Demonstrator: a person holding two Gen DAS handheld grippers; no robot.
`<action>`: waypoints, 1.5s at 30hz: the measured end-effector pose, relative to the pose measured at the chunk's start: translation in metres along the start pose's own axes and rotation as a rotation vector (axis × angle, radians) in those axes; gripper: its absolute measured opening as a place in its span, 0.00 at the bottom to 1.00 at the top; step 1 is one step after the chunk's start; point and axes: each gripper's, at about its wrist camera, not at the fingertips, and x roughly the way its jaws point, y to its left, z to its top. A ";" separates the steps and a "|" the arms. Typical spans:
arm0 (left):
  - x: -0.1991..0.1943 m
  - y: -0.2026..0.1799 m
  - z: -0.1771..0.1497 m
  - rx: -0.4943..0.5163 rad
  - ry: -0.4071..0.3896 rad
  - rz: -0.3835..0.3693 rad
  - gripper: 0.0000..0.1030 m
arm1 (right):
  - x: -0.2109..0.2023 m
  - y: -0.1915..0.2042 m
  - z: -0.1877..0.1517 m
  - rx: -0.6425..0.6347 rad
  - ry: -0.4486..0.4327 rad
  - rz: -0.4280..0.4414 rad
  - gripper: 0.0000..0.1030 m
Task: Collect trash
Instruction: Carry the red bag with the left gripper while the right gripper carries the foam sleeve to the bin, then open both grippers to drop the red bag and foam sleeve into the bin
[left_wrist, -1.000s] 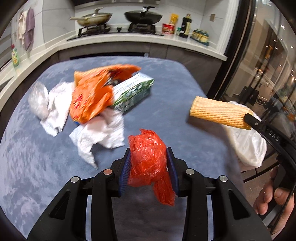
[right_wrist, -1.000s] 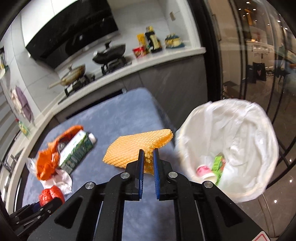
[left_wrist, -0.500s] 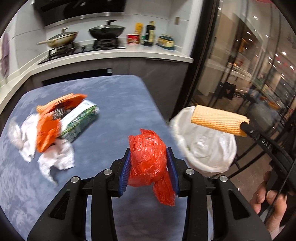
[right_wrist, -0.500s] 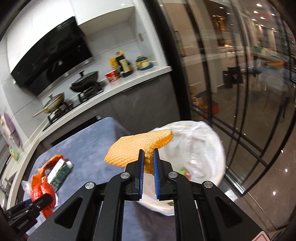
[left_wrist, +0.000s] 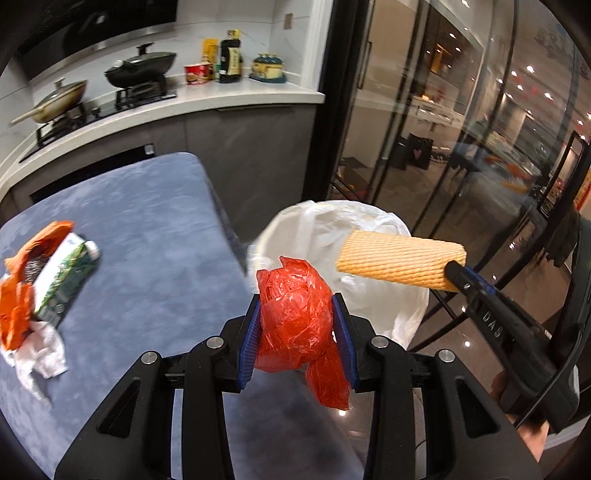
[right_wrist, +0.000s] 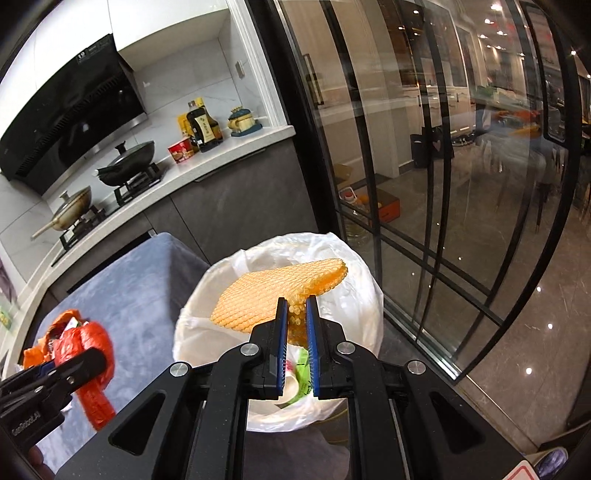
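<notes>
Our left tool (left_wrist: 297, 332) is clamped on a crumpled red bag (left_wrist: 295, 321) at the counter's (left_wrist: 147, 240) right edge; our right tool (right_wrist: 296, 332) pinches an orange foam net (right_wrist: 273, 291) above the white-lined bin (right_wrist: 354, 332) beside that edge

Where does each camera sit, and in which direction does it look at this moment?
Left wrist: sits on the left gripper, looks past the red plastic bag it clamps toward the bin bag; part of a hand shows.
Right wrist: sits on the right gripper, looks down over the orange foam net it pinches into the bin bag.
Shared: bin bag, both held items, grey table, counter.
</notes>
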 end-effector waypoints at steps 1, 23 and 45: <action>0.005 -0.004 0.001 0.005 0.004 -0.001 0.35 | 0.002 -0.002 0.000 0.003 0.004 -0.001 0.10; 0.072 -0.026 0.013 0.060 0.077 0.015 0.42 | 0.038 -0.017 0.000 0.052 0.047 -0.019 0.24; 0.051 -0.019 0.018 0.042 0.017 0.033 0.64 | 0.022 -0.011 0.000 0.053 0.019 -0.010 0.36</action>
